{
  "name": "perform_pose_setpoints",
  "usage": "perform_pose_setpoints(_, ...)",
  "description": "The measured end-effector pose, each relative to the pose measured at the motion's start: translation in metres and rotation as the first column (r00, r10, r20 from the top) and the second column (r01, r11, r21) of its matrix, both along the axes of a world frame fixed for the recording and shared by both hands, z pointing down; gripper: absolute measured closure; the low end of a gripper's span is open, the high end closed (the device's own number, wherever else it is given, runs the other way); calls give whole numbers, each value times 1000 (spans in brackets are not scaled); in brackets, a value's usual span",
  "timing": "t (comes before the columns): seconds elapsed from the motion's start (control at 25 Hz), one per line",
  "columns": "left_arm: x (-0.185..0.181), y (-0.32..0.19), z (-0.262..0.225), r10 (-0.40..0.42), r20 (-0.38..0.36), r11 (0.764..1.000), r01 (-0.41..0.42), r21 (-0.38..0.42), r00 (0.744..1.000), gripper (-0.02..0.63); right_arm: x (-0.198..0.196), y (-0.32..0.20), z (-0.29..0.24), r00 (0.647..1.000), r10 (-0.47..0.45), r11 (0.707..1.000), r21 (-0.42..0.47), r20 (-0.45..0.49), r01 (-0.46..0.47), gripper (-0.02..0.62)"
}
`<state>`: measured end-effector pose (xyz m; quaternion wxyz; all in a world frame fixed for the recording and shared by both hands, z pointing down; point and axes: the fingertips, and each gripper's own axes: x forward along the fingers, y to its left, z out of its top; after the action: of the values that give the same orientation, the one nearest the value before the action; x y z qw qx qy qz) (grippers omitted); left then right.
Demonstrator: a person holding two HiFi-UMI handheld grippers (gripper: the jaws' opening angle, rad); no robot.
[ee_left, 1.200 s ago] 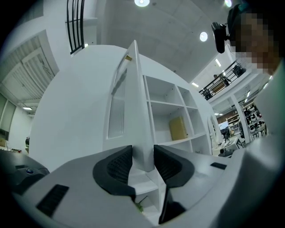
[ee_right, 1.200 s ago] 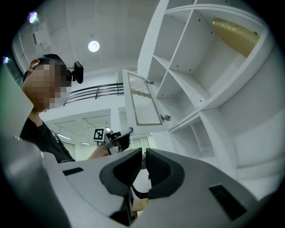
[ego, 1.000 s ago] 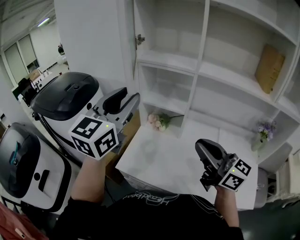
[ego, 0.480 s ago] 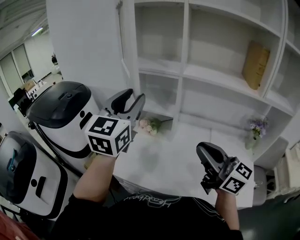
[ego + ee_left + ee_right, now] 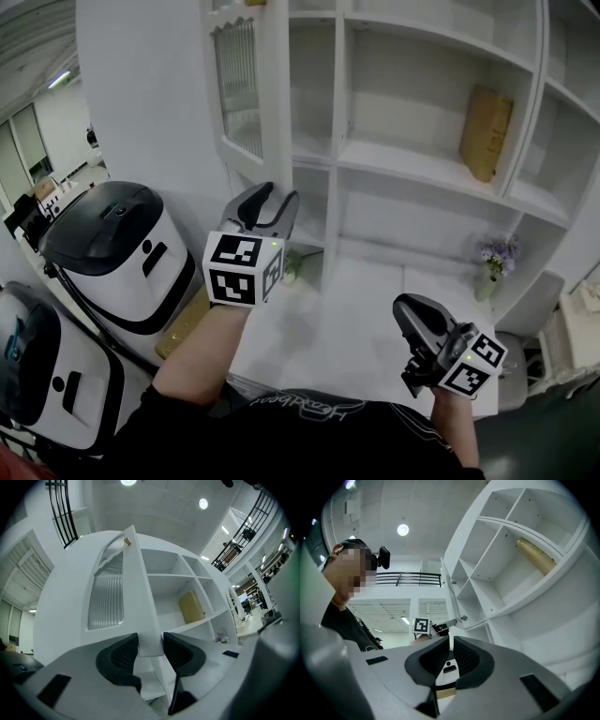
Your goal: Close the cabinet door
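The white cabinet (image 5: 412,164) has open shelves, and its door (image 5: 239,84), with a ribbed glass panel, stands part-way open at the upper left. My left gripper (image 5: 272,199) points up at the door's lower corner. In the left gripper view the door's (image 5: 107,592) free edge runs down into the gap of the left gripper (image 5: 151,651). The jaws stand wide, and I cannot see the pads pressing. My right gripper (image 5: 412,314) hangs low at the right over the counter, shut and empty. The right gripper (image 5: 451,641) faces the door (image 5: 450,592) from the side.
A brown packet (image 5: 486,131) leans on an upper shelf. A vase of purple flowers (image 5: 492,258) stands at the counter's (image 5: 356,309) right. Pink flowers (image 5: 292,267) sit under the left gripper. Two white-and-black machines (image 5: 117,239) (image 5: 37,366) and a cardboard box (image 5: 183,323) crowd the left.
The door has swung toward the cabinet and now shows its glass face. My left gripper moved right with it. My right gripper stayed low at the right.
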<state>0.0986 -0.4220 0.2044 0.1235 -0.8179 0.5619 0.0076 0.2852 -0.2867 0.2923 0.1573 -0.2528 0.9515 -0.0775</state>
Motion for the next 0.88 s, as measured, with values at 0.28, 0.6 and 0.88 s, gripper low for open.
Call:
perform_pose_setpoints(0.28, 23, -25, 0, 0, 7, 1000, 0, -2, 1000, 420, 23, -7, -1, 999, 52, 999, -4, 13, -52, 540)
perform_pose_setpoints(0.6, 47, -61, 0, 25, 31, 1000, -25, -16, 999, 420, 43, -31, 6, 994, 108, 994, -24, 15, -108, 540)
perform_pose_setpoints(0.88, 64, -94, 0, 56, 50, 998, -53, -45, 997, 430, 49, -60, 17, 993, 117, 992, -57, 2, -116, 540)
